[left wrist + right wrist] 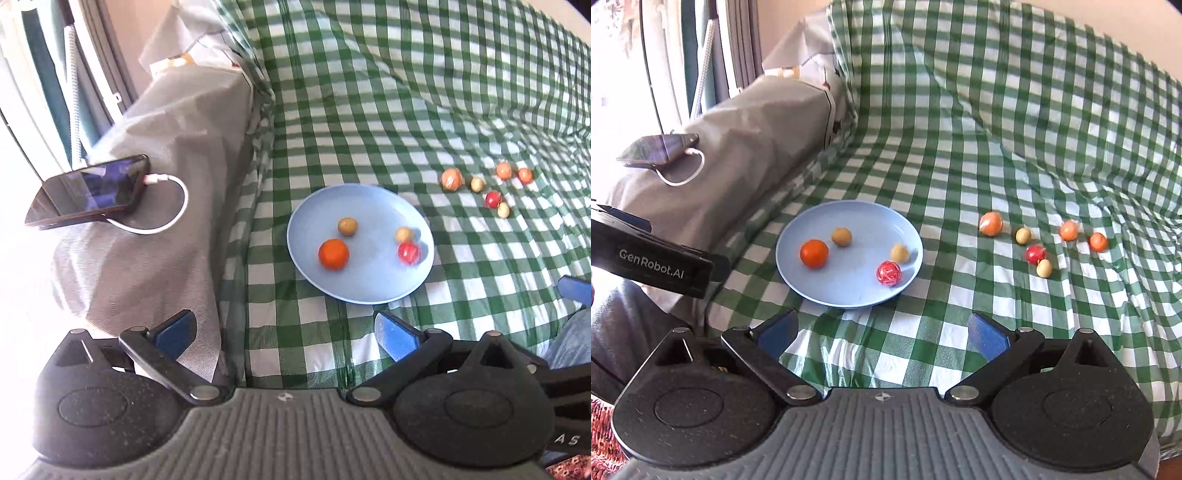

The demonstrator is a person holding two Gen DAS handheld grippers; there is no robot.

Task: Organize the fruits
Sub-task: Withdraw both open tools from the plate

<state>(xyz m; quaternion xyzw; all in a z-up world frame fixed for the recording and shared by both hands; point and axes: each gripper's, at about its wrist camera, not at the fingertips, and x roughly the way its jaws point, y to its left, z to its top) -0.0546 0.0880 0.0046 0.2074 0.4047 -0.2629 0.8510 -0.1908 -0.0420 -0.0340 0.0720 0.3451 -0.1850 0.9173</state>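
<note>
Right wrist view alone shows left gripper [646, 254] body; both grippers' fingers spread, empty, near plate [798, 280].

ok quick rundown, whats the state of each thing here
left gripper: open, empty
right gripper: open, empty
blue plate: flat on the cloth, four fruits on it
loose fruits: six on the cloth, right of the plate
phone: cable plugged in, lying on the grey cover
checked cloth: spread out, wrinkled
</note>
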